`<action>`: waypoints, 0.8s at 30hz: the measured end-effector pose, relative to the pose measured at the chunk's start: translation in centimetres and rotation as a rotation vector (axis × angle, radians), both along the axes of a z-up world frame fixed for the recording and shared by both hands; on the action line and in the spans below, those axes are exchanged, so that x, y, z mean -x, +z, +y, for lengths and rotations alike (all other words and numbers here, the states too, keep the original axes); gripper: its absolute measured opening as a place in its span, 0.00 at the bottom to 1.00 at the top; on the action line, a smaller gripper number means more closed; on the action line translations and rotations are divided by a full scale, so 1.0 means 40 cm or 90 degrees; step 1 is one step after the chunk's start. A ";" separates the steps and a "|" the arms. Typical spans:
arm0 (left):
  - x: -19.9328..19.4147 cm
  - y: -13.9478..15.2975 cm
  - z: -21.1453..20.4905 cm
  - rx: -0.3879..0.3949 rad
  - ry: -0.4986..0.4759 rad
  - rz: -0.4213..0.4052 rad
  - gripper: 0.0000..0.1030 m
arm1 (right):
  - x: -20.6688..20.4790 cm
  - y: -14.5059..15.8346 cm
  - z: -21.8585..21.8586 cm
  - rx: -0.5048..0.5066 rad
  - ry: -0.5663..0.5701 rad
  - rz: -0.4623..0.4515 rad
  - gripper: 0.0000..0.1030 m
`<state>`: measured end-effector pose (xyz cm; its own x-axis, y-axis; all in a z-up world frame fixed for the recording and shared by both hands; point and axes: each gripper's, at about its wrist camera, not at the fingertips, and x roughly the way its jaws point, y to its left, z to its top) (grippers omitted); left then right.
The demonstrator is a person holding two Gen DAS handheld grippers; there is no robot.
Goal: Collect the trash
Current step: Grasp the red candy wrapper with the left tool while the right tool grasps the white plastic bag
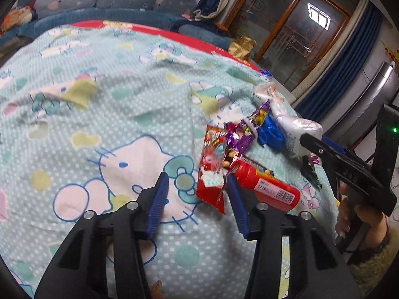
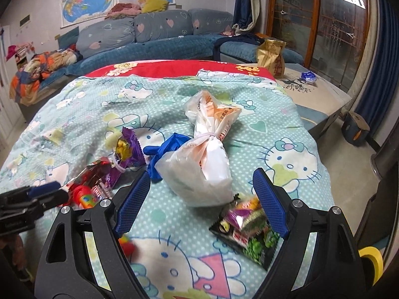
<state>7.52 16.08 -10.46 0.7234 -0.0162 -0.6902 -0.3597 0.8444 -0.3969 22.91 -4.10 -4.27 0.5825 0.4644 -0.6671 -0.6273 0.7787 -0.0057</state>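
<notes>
Trash clustered on the bed cover (image 2: 286, 134): tied white bag (image 2: 199, 172), blue glove (image 2: 169, 144), purple wrapper (image 2: 127, 149), red wrapper (image 1: 212, 174), red tube (image 1: 269, 186), dark snack packet (image 2: 249, 229). Left gripper (image 1: 197, 177) jaws open beside red wrapper. Right gripper (image 2: 202, 177) jaws open, flanking the white bag.

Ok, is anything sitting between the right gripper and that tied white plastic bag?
Nothing visible does. The right gripper is open and the white plastic bag lies straight ahead between its fingers on the blanket. A blue glove touches the bag's left side, and a dark snack wrapper lies by the right finger, off the path.
</notes>
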 end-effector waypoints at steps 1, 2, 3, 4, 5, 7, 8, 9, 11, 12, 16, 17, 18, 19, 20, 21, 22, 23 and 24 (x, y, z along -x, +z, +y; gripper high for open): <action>0.000 -0.004 0.002 0.003 0.001 0.002 0.40 | -0.005 -0.004 0.005 0.000 -0.002 0.004 0.74; 0.001 -0.006 0.004 0.006 0.002 0.002 0.39 | -0.008 -0.007 0.009 0.001 -0.003 0.007 0.74; 0.001 -0.008 0.005 0.008 0.002 0.001 0.38 | -0.010 -0.010 0.015 0.001 -0.003 0.010 0.72; 0.002 -0.009 0.006 0.010 0.001 -0.001 0.36 | -0.012 -0.014 0.019 0.002 -0.001 0.015 0.70; 0.002 -0.011 0.007 0.011 0.001 -0.001 0.33 | -0.013 -0.016 0.020 0.003 -0.001 0.017 0.66; 0.004 -0.011 0.006 0.014 -0.003 -0.004 0.24 | -0.016 -0.023 0.026 0.006 -0.002 0.023 0.57; 0.003 -0.011 0.005 0.014 -0.006 -0.004 0.21 | -0.018 -0.026 0.026 0.007 -0.006 0.026 0.50; 0.002 -0.010 0.002 0.013 -0.009 -0.005 0.20 | -0.018 -0.026 0.022 0.004 -0.017 0.023 0.45; 0.001 -0.004 -0.006 0.014 -0.024 -0.010 0.17 | -0.022 -0.024 0.010 -0.016 -0.027 0.031 0.33; 0.000 0.001 -0.010 0.013 -0.028 -0.016 0.17 | -0.024 -0.022 0.005 -0.027 -0.028 0.034 0.31; 0.010 0.029 -0.014 0.001 -0.025 -0.043 0.16 | -0.004 0.011 -0.021 -0.066 -0.022 0.015 0.29; 0.011 0.037 -0.014 -0.002 -0.023 -0.051 0.16 | 0.003 0.022 -0.028 -0.078 -0.017 0.012 0.29; 0.015 0.048 -0.014 -0.004 -0.022 -0.060 0.16 | 0.008 0.029 -0.032 -0.086 -0.014 0.010 0.29; 0.017 0.055 -0.015 -0.007 -0.023 -0.064 0.16 | 0.018 0.041 -0.039 -0.097 -0.008 0.007 0.29; 0.020 0.062 -0.017 -0.012 -0.024 -0.068 0.16 | 0.024 0.047 -0.045 -0.102 -0.005 0.005 0.29; 0.023 0.070 -0.020 -0.018 -0.024 -0.074 0.16 | 0.034 0.055 -0.053 -0.107 -0.002 0.004 0.29; 0.025 0.077 -0.023 -0.021 -0.024 -0.078 0.16 | 0.043 0.060 -0.059 -0.112 0.000 0.004 0.29; 0.027 0.083 -0.025 -0.022 -0.025 -0.082 0.16 | 0.049 0.063 -0.063 -0.116 0.002 0.005 0.29; 0.028 0.089 -0.029 -0.024 -0.026 -0.086 0.16 | 0.060 0.066 -0.072 -0.122 0.005 0.008 0.29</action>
<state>6.40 14.93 -6.89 0.8095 -0.0239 -0.5867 -0.2696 0.8725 -0.4075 20.51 -6.97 -1.62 0.5704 0.5886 -0.5729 -0.6330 0.7595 0.1501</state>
